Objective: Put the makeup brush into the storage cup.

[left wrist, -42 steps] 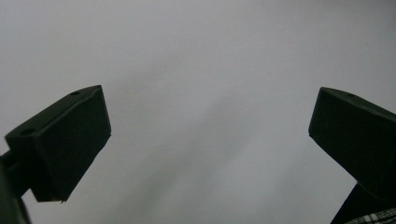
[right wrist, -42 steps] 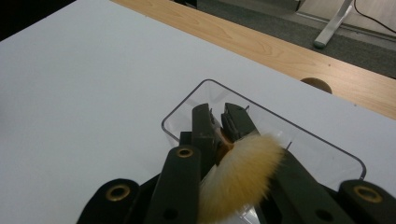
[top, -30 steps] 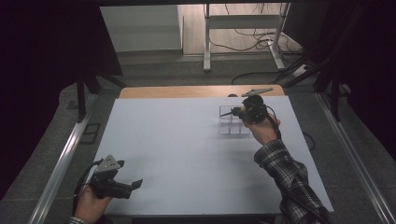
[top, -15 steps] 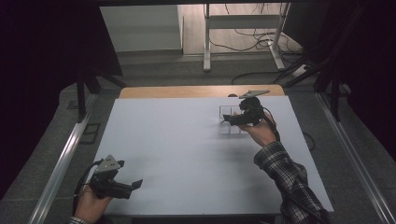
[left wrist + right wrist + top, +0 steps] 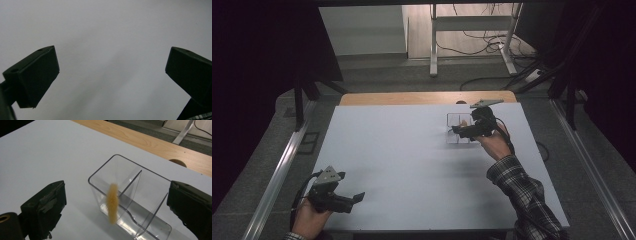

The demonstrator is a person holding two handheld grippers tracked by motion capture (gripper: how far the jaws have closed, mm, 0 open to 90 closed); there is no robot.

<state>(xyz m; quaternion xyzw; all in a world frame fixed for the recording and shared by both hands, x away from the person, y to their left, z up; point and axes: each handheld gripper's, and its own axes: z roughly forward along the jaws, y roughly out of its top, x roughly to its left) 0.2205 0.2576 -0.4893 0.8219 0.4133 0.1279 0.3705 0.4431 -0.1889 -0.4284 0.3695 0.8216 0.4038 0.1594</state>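
Dropping a small yellow-orange fuzzy piece (image 5: 112,203) into a clear divided container (image 5: 130,202) looks like the step in hand: in the right gripper view the piece sits blurred at the container's near wall, over the nearest compartment, and whether it has settled inside or is still falling cannot be told. The right gripper (image 5: 457,130) hangs just beside the container (image 5: 460,131) at the far right of the white counter (image 5: 412,160), and its jaws have just been opening; they now stand wide and released on either side of the container, pressing on nothing. The left gripper (image 5: 354,198) rests at the near left corner of the counter, well apart from the work, its jaws also spread with only bare counter between them. Judging from this, the placing is nearly done. The next move would call for drawing the right gripper back without knocking the light container, then checking that the piece lies in its compartment.
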